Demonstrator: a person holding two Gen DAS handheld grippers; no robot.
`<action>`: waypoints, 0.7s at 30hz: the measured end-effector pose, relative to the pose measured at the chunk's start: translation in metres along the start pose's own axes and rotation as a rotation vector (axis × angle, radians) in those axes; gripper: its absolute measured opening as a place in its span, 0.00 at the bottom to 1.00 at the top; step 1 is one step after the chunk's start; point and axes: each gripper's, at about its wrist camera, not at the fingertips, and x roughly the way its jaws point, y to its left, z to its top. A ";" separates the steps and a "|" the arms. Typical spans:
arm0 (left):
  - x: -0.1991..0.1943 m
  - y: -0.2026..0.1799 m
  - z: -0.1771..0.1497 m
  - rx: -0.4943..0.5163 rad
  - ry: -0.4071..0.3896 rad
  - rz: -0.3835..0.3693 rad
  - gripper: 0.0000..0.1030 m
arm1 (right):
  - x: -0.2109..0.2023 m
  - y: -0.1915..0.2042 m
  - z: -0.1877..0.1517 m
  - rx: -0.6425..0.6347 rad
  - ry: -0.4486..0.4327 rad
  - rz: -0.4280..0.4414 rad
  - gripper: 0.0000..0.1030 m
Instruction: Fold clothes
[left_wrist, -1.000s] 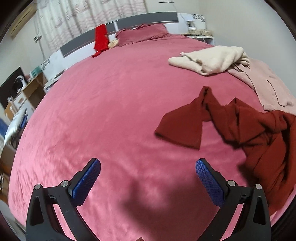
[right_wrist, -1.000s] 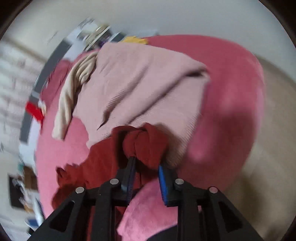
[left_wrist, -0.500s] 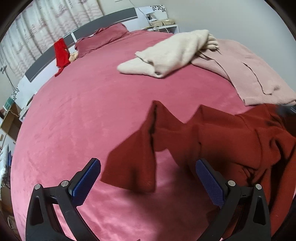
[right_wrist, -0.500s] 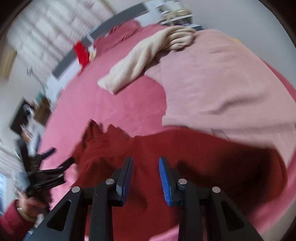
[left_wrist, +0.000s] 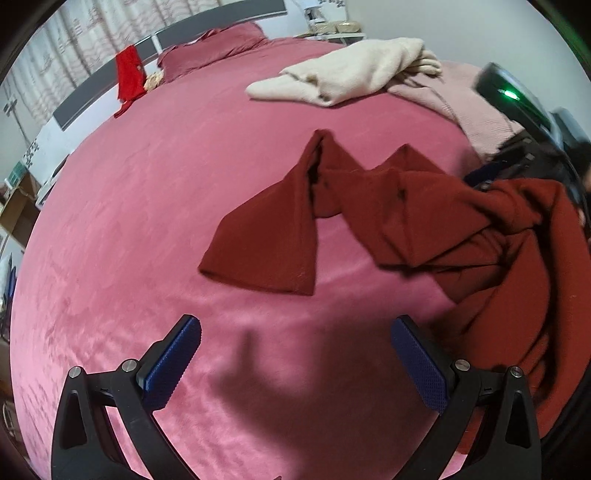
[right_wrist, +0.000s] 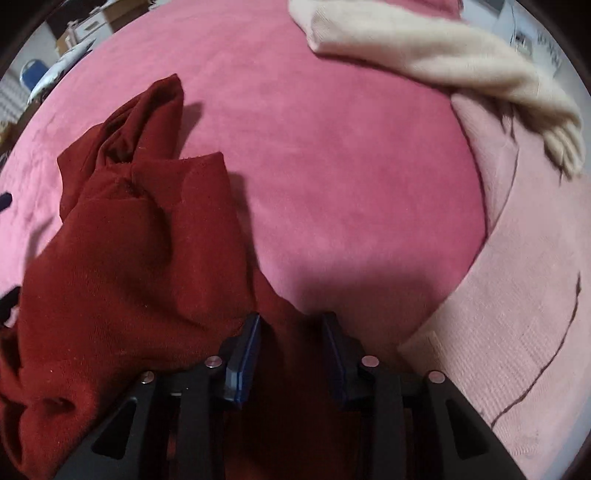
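Note:
A dark red garment (left_wrist: 424, 218) lies crumpled on the pink bed (left_wrist: 166, 192), one sleeve stretched toward the left. My left gripper (left_wrist: 295, 354) is open and empty, hovering over bare bedspread just in front of that sleeve. In the right wrist view the same red garment (right_wrist: 129, 258) fills the left half. My right gripper (right_wrist: 291, 354) is narrowly closed with a fold of the red garment between its blue pads. The right gripper's body shows at the right edge of the left wrist view (left_wrist: 517, 107).
A cream sweater (left_wrist: 354, 70) and a pale pink garment (left_wrist: 476, 110) lie at the far right of the bed; both show in the right wrist view (right_wrist: 443, 59) (right_wrist: 517, 295). A bright red cloth (left_wrist: 127, 74) hangs on the headboard. Pillows lie behind it.
My right gripper swung round and dragged the red garment across the bed, then closed on a fold of it. My left gripper moved closer to the sleeve, still open.

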 end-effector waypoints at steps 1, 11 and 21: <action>0.001 0.003 0.001 -0.011 0.002 0.004 1.00 | -0.003 0.003 -0.006 0.002 -0.017 -0.021 0.30; -0.003 0.016 0.035 -0.051 -0.048 0.031 1.00 | -0.111 -0.051 -0.120 0.469 -0.425 0.032 0.05; 0.017 -0.061 0.102 0.249 -0.128 0.044 1.00 | -0.139 -0.137 -0.317 1.084 -0.513 0.052 0.05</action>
